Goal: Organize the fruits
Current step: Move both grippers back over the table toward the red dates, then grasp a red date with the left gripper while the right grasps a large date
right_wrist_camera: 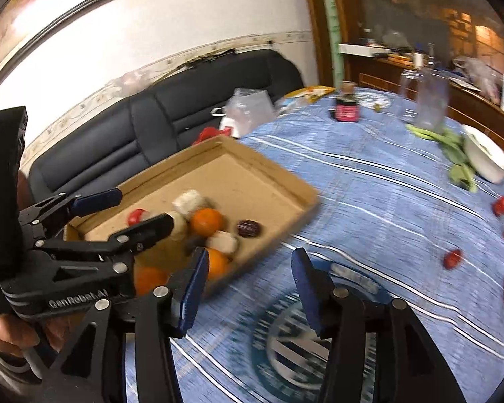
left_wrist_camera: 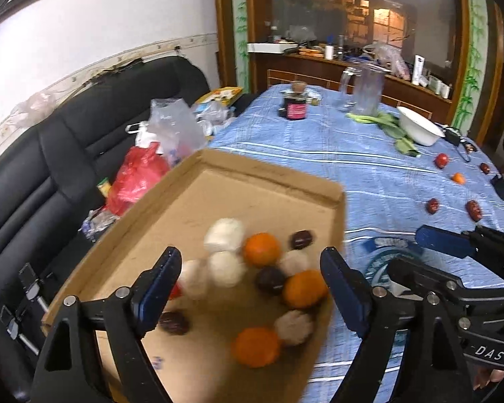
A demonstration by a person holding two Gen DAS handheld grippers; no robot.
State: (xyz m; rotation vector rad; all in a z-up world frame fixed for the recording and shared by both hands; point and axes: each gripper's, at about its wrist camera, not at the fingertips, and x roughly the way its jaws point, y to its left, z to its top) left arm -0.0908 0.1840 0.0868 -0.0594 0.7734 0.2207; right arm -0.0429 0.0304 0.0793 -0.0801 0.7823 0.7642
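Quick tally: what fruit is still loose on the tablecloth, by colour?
Red or dark red: 4
Orange: 1
Total: 5 loose on the blue tablecloth; the rest are in the cardboard tray.

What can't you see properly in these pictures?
- Fruit in the cardboard box: blurred in the left wrist view, so the pale lumps stay unidentified.
- Box's near corner: hidden by the left tool.
- Dark label jar: text too small.
- Right tool: open, holding nothing.
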